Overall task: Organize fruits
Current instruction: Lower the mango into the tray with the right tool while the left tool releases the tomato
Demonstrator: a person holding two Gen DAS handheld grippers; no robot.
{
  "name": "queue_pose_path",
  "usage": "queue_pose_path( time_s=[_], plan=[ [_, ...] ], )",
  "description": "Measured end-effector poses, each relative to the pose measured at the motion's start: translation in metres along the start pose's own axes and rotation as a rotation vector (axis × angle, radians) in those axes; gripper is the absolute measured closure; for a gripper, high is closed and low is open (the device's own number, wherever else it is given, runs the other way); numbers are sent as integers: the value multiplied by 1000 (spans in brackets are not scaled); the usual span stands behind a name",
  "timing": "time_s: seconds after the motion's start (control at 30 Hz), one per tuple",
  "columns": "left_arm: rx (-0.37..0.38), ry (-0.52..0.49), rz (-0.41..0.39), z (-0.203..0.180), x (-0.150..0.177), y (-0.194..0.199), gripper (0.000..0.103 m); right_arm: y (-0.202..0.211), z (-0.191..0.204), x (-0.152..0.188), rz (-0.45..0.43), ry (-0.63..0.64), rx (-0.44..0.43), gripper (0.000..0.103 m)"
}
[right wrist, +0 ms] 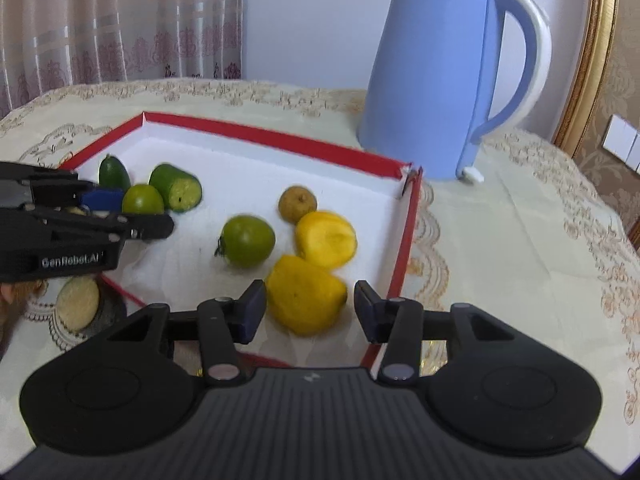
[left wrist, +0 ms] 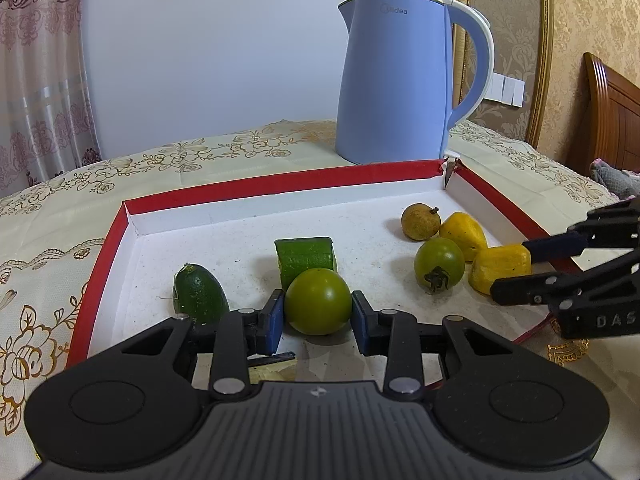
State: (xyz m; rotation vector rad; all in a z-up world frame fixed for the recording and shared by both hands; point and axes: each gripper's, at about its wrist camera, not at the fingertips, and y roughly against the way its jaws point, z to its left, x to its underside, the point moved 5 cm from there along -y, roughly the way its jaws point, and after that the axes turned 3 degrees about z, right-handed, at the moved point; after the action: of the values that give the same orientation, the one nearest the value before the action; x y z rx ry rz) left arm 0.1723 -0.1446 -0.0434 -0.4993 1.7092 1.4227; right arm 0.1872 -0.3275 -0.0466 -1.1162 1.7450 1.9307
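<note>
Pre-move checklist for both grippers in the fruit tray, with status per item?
1. Left gripper has its jaws closed on the green tomato: ok.
2. Tomato lifted off the red-edged tray: cannot tell; it looks low on the floor.
3. Right gripper has the front yellow piece between its jaws: ok, but a gap shows on one side, so not gripped.
4. Right view sharp: not ok; the yellow pieces are blurred.
5. Room around the yellow piece: not ok; the second yellow piece touches it and the stemmed green tomato sits close.
6. Kettle outside the tray, behind it: ok.
</note>
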Motion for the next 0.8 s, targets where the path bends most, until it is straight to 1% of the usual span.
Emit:
queue_pose_path(
  time_s=[0.1, 0.13, 0.2, 0.3, 0.4, 0.47, 0.5, 0.6, 0.73, 0.77, 0.8],
  plan=[
    [0, 1, 0, 0, 0, 0, 69, -5, 1, -3, -3, -20, -2, 58],
    [0, 0, 0, 0, 0, 0, 69, -7, 3, -4, -5, -21, -10, 60],
    [0, 1, 0, 0, 0, 0, 69, -11, 9, -5, -5, -23, -33, 71],
    [0, 0, 0, 0, 0, 0, 69, -11, 14, -12, -25, -24, -37, 73],
    [0, 0, 0, 0, 0, 0, 69, -12, 17, -14, -8, 6, -40, 74],
    [0, 1, 0, 0, 0, 0, 69, -11, 17, -10, 25, 40, -33, 74],
    [1, 1, 0, 0, 0, -1, 69, -10, 15, -8, 42, 55, -33, 72],
    [0, 0, 0, 0, 0, -1, 69, -6, 7, -6, 65, 46, -52, 71],
    [3, 4, -1, 0, 0, 0, 69, -4, 15, -7, 52, 74, -30, 73],
    [3, 5, -1, 0, 0, 0, 69, -1, 17, -9, 38, 72, -38, 77],
    [3, 4, -1, 0, 0, -1, 69, 2, 17, -12, 26, 63, -46, 79]
  ],
)
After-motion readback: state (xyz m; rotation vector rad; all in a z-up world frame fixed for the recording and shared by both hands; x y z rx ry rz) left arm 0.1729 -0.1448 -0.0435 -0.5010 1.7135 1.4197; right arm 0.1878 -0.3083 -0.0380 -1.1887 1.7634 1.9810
